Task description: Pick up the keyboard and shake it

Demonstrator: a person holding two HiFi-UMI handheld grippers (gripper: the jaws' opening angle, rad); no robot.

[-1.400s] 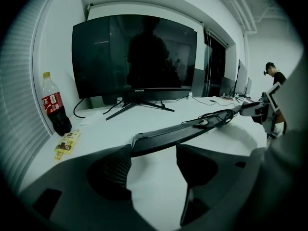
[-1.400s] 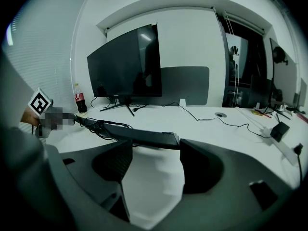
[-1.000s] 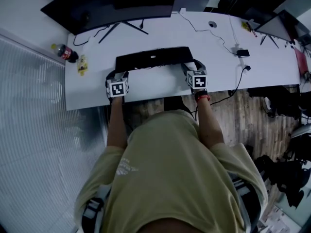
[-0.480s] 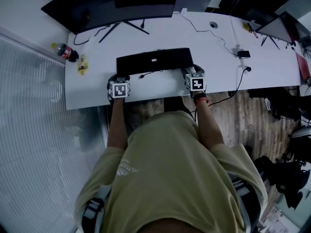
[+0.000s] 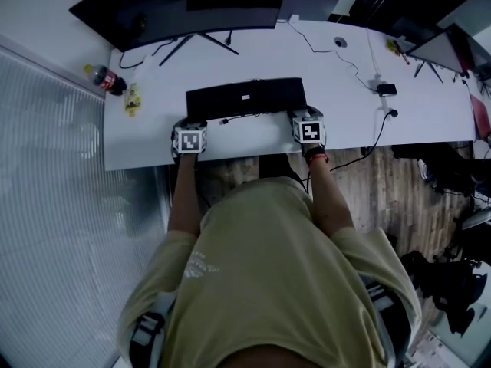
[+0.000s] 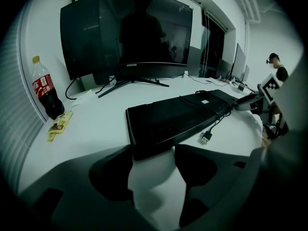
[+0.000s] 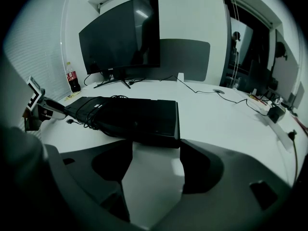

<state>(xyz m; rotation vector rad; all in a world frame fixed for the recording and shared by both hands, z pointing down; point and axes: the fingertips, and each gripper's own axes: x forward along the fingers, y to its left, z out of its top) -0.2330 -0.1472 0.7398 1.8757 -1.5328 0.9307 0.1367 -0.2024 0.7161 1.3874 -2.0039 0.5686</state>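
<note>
A black keyboard point(image 5: 245, 98) lies on the white desk point(image 5: 430, 106) with its cable coiled on it and the USB plug point(image 6: 206, 137) loose at the front. My left gripper point(image 5: 190, 123) sits low at its near left corner. In the left gripper view the jaws point(image 6: 153, 153) stand apart around that corner point(image 6: 144, 150) without pressing on it; they have just been closing a little. My right gripper point(image 5: 305, 115) is open at the near right corner, with the keyboard's edge point(image 7: 159, 141) at its tips point(image 7: 156, 148).
A large dark monitor point(image 5: 176, 6) stands behind the keyboard. A cola bottle point(image 5: 107, 81) and a yellow snack packet point(image 5: 132, 98) lie at the desk's left end. Cables and a small black adapter point(image 5: 383, 89) sit at the right. The desk's front edge is just under both grippers.
Both grippers have sunk toward the desk and now sit at the keyboard's near corners. The keyboard lies in about the same place.
</note>
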